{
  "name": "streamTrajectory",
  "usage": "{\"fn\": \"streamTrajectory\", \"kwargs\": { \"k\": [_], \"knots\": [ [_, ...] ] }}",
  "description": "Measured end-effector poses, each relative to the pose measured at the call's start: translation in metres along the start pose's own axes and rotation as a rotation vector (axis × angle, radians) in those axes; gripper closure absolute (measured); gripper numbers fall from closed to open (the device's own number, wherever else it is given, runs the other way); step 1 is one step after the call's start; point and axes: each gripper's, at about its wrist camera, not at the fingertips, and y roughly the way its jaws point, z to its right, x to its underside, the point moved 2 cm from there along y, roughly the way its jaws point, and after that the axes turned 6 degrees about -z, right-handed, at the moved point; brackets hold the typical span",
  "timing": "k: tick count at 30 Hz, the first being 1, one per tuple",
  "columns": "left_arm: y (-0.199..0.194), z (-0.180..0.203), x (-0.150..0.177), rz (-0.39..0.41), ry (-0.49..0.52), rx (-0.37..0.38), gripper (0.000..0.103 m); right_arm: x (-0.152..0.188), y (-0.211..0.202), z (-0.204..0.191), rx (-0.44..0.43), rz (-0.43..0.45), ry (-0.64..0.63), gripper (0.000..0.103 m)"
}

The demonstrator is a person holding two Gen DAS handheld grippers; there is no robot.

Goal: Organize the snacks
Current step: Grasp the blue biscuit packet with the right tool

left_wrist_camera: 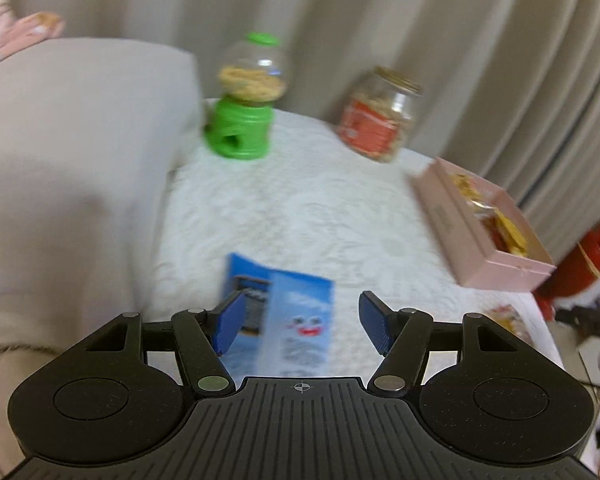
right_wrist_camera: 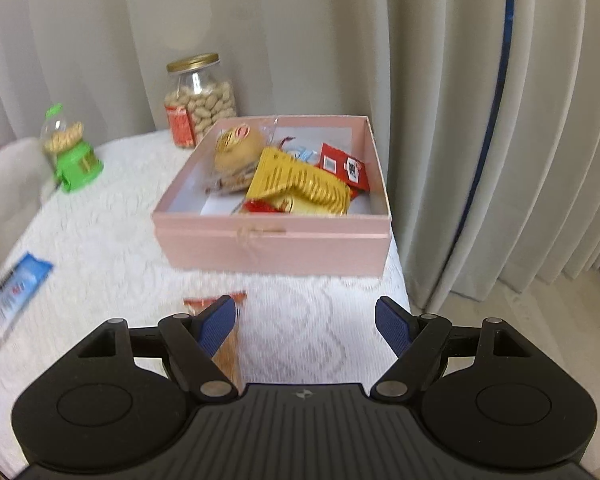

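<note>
Right wrist: right tool (right_wrist_camera: 305, 330) open, holding nothing.

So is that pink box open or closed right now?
Open. The pink box has no lid on, and the right wrist view looks straight in at the snack packets piled inside.

tablecloth (right_wrist_camera: 112, 232): white cloth, raised woven pattern, matt | box (right_wrist_camera: 276, 246): pink card, smooth, matt | jar (right_wrist_camera: 200, 98): clear glass, gold metal lid | dispenser (right_wrist_camera: 74, 152): glossy green plastic, clear dome | blue packet (left_wrist_camera: 288, 312): shiny wrapper | yellow packet (right_wrist_camera: 300, 184): glossy foil | curtain (right_wrist_camera: 440, 120): pale matt cloth, folded
</note>
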Motion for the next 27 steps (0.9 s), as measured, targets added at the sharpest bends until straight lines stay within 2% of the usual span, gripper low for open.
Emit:
{"fn": "streamTrajectory", "kwargs": {
  "k": [6, 12, 16, 18, 23, 26, 27],
  "knots": [
    [0.014, -0.017, 0.010, -0.032, -0.058, -0.043, 0.035, 0.014, 0.001, -0.009, -0.036, -0.015, 0.014, 0.025],
    [0.029, -0.018, 0.020, -0.054, -0.086, -0.032, 0.036, 0.024, 0.005, -0.011, -0.051, -0.038, 0.027, 0.025],
    [0.035, 0.005, 0.024, -0.053, -0.043, 0.016, 0.046, 0.027, 0.007, -0.014, -0.067, -0.049, 0.034, 0.025],
    [0.042, 0.022, 0.024, -0.067, -0.008, 0.045, 0.057, 0.028, 0.009, -0.017, -0.085, -0.053, 0.041, 0.025],
    [0.062, 0.065, 0.034, -0.101, 0.086, 0.105, 0.062, 0.026, 0.007, -0.034, -0.144, -0.053, 0.033, 0.025],
    [0.062, 0.069, 0.038, -0.100, 0.024, 0.168, 0.062, 0.020, 0.004, -0.054, -0.181, -0.045, 0.005, 0.025],
    [0.058, 0.067, 0.040, -0.087, -0.005, 0.168, 0.062, 0.018, 0.003, -0.062, -0.193, -0.043, -0.011, 0.024]
  ]
}}
